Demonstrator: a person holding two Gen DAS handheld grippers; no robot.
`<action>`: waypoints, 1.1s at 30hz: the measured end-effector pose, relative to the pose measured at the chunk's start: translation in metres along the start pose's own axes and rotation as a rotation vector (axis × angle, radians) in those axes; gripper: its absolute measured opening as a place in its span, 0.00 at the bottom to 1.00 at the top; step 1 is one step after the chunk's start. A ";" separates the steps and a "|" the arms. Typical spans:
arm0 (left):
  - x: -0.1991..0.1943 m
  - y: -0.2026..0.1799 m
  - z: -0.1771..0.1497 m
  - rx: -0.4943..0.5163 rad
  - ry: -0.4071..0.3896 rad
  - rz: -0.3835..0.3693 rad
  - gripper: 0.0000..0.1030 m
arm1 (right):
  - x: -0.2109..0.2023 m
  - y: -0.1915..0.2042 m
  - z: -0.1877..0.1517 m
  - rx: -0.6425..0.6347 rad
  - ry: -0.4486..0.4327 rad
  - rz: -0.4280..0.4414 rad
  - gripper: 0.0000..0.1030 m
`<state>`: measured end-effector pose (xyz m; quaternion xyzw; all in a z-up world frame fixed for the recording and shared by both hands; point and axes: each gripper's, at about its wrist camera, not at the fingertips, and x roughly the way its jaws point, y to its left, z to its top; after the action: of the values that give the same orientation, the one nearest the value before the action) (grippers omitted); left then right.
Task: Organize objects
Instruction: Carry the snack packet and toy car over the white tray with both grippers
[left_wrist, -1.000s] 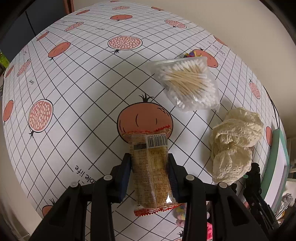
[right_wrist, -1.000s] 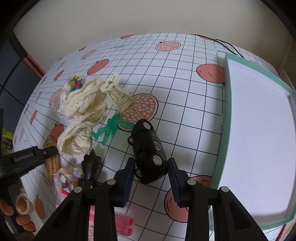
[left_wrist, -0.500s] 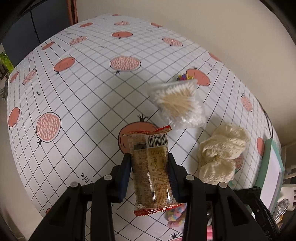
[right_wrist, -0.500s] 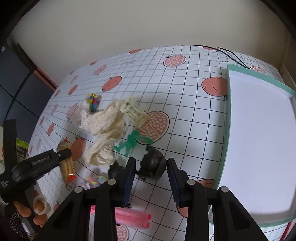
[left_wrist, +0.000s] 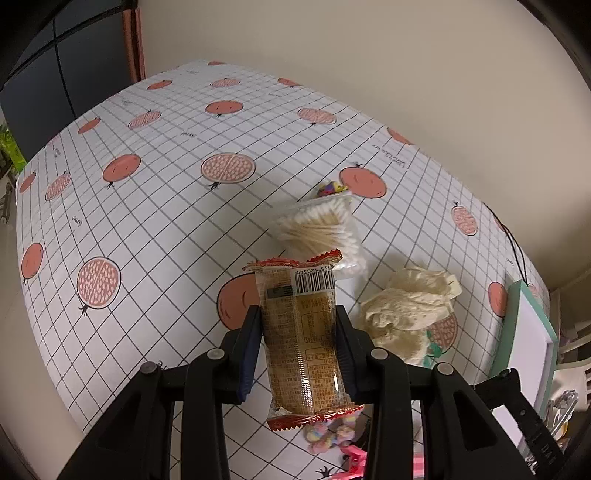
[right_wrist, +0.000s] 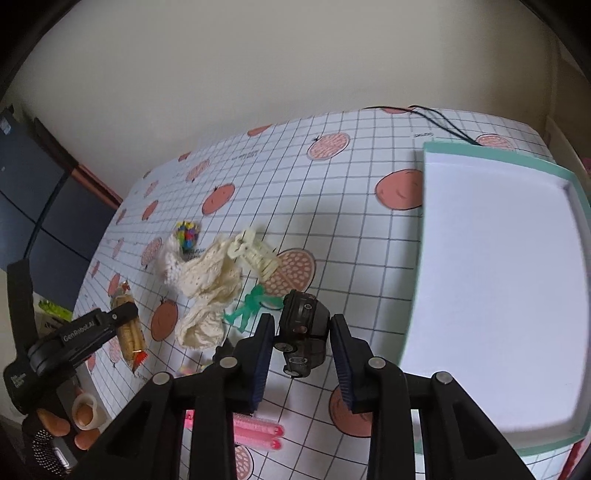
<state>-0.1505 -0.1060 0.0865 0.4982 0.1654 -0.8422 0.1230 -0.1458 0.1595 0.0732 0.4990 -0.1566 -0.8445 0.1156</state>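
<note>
- The left tool (left_wrist: 298, 356) is closed on a snack packet (left_wrist: 304, 343); both fingers press its long sides, and the packet is up in the air above the table (left_wrist: 155, 229), with the barcode end pointing forward.
- The right tool (right_wrist: 302, 360) has a black toy car (right_wrist: 303, 341) between its fingers. The car looks lifted off the table, so I judge the tool is gripping it, although contact at the pads is not fully clear.
- Just beyond the left tool lies a clear box of cotton swabs (left_wrist: 321, 230), and behind it a small colourful thing that I cannot identify.
- To the right of the swabs is a crumpled cream lace cloth (right_wrist: 207, 291). Touching or very near it are a pale plastic toy (right_wrist: 255, 253) and a green toy soldier (right_wrist: 249, 304).
- Near the bottom edge lie pink tubes (right_wrist: 258, 434) and a pastel beaded item (left_wrist: 328, 434), both partly hidden by the tools.
- The tray (right_wrist: 491, 162) with the green rim stands on the right side of the table, and its white inside shows nothing in it.
- My judgement: the task is at an early stage. Two things are picked up, none is placed yet, and swabs, cloth, toys, tubes and beads are all left on the table.
- The next move seems to be carrying both held things to the tray; the car is much nearer to it than the packet.
</note>
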 end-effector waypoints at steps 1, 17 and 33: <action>-0.001 -0.003 0.000 0.003 -0.006 -0.004 0.38 | -0.003 -0.003 0.001 0.007 -0.007 0.004 0.32; -0.033 -0.137 -0.024 0.262 -0.077 -0.191 0.38 | -0.051 -0.096 0.021 0.196 -0.137 -0.022 0.32; 0.009 -0.270 -0.078 0.495 -0.006 -0.315 0.38 | -0.062 -0.175 0.023 0.315 -0.198 -0.095 0.32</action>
<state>-0.1927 0.1721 0.0856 0.4786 0.0298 -0.8672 -0.1338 -0.1432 0.3466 0.0669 0.4323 -0.2735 -0.8590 -0.0199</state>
